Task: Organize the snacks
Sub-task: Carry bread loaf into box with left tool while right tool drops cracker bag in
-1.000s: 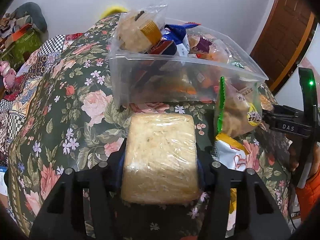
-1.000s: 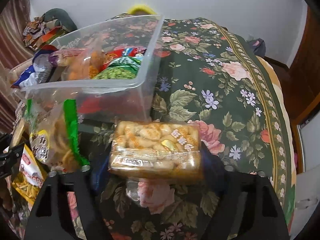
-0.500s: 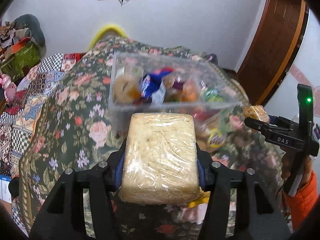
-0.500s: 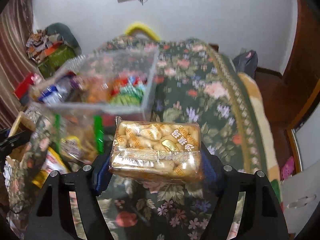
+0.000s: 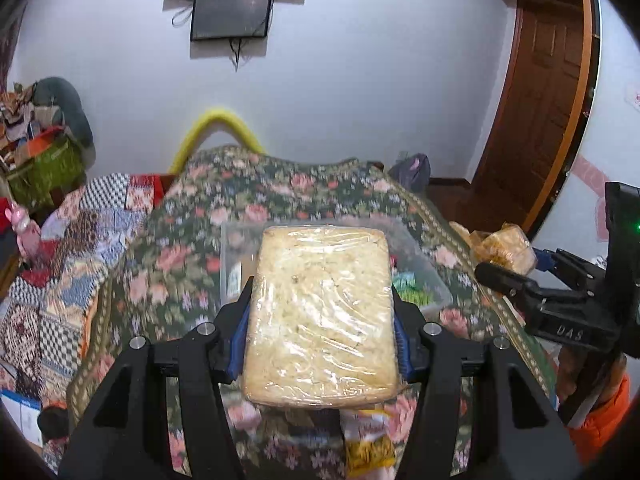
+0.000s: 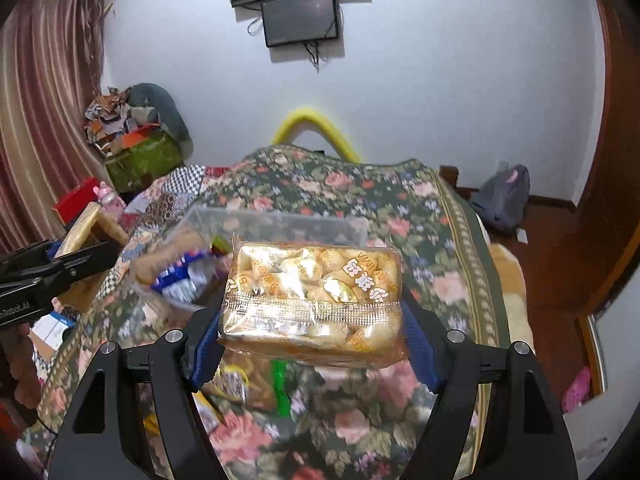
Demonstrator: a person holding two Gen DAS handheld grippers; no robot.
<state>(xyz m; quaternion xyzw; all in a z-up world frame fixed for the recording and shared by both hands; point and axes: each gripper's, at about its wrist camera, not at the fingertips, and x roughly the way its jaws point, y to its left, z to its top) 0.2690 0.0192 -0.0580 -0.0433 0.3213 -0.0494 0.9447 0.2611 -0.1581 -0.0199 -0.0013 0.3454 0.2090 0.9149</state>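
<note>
Left gripper (image 5: 320,316) fingers pinch a pale wrapped cake block (image 5: 320,316), held above the clear snack bin (image 6: 280,220) on the floral bed cover (image 5: 180,264). Right gripper (image 6: 312,312) fingers pinch a bag of wrapped biscuits (image 6: 312,292) above the bin's near edge.

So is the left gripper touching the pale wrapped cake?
Touching. The left wrist view shows the left gripper with blue pads pressed on both sides of the pale wrapped cake.

1. Black two-finger left gripper (image 5: 320,320): blue pads, silver screws.
2. Right gripper (image 6: 314,316): same black frame, blue pads; white "DAS" lettering, green light.
3. Orange sleeve (image 5: 596,428) at the wrist.
</note>
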